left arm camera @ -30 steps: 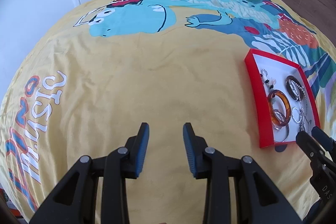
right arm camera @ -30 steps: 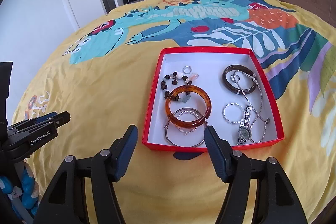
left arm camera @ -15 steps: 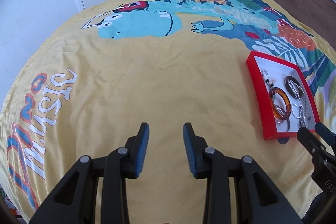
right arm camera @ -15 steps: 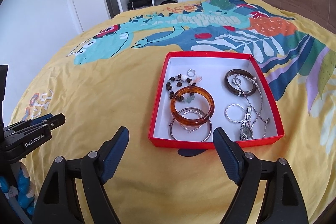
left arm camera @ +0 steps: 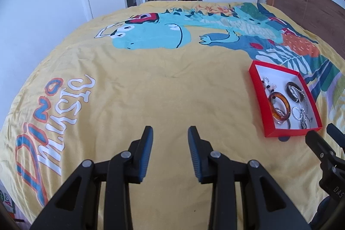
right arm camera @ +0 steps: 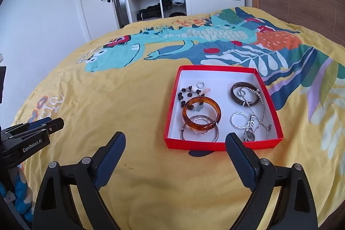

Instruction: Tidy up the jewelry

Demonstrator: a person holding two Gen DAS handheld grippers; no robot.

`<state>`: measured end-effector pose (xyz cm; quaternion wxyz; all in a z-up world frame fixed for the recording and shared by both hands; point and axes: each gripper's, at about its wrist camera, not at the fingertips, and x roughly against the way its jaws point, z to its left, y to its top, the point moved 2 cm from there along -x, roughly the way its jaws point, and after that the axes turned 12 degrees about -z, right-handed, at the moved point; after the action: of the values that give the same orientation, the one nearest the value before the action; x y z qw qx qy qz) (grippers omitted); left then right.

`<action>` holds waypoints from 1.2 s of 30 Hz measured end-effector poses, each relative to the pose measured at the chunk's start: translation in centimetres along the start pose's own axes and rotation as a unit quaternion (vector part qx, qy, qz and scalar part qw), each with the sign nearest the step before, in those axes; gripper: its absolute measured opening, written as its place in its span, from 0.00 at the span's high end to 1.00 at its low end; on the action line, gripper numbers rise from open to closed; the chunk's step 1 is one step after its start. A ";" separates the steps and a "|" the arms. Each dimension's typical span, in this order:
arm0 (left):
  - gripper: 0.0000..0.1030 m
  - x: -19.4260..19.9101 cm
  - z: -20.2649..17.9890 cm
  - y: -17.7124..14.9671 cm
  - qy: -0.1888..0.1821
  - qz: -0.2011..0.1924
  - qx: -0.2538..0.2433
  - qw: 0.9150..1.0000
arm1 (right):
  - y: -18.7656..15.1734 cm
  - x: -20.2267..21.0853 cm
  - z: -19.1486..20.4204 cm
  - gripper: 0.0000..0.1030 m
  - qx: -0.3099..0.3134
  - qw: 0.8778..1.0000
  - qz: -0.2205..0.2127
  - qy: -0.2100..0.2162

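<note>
We are holding our right gripper (right arm camera: 174, 143) just short of the red box (right arm camera: 215, 144) on the bed (right arm camera: 129, 89), its fingers opening with nothing between them, likely readying for the amber bangle (right arm camera: 201, 113). Our left gripper (left arm camera: 170, 143) is hovering over bare cover, fingers apart and empty. Only the right view is showing the watch (right arm camera: 250, 128) clearly.

bangles (right arm camera: 201, 114) in box (right arm camera: 172, 113), box on bed (right arm camera: 120, 87)
</note>
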<state>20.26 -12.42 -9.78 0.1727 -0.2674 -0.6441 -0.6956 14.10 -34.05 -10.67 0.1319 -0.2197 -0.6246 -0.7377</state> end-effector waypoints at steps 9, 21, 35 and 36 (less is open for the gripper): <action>0.69 3.9 -0.2 0.0 -0.003 -0.021 -0.003 1.000 | 0.2 3.5 0.1 0.00 0.003 1.000 -0.022 -0.001; 0.69 8.2 -0.5 -0.7 -0.008 -0.031 -0.003 0.999 | -0.1 7.8 -0.6 0.00 0.008 0.999 -0.035 -0.009; 0.69 10.8 -0.3 -1.1 -0.007 -0.041 -0.005 0.999 | 0.6 10.8 -1.4 0.00 0.004 0.998 -0.055 -0.014; 0.69 11.0 -0.3 -1.2 -0.008 -0.041 -0.004 0.999 | 0.6 11.0 -1.3 0.00 0.004 0.998 -0.056 -0.013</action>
<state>10.71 -11.47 -4.20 0.1380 -0.2468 -0.6528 -0.7028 4.60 -34.58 -4.93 0.0832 -0.1938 -0.6406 -0.7383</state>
